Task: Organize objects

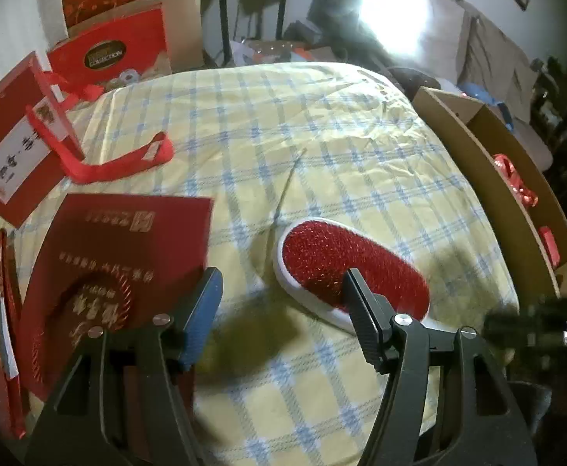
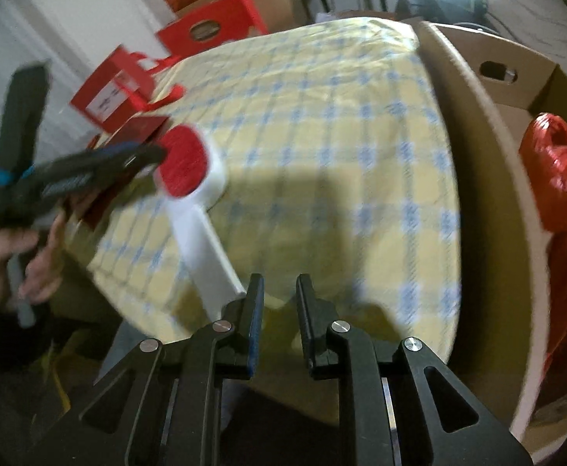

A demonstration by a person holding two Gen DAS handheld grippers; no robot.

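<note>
Though jaws gape, brush (image 1: 351,272) beneath left gripper (image 1: 279,291).

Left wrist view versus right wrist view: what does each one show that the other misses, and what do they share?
Only the left wrist view shows the flat red booklet with gold lettering clearly, and the red ribbon handle lying on the cloth. Only the right wrist view shows the brush's white handle, the person's hand holding the left gripper, and the red plastic bag in full. Both show the red-faced brush, the checked cloth, the cardboard box and the red gift boxes.
</note>
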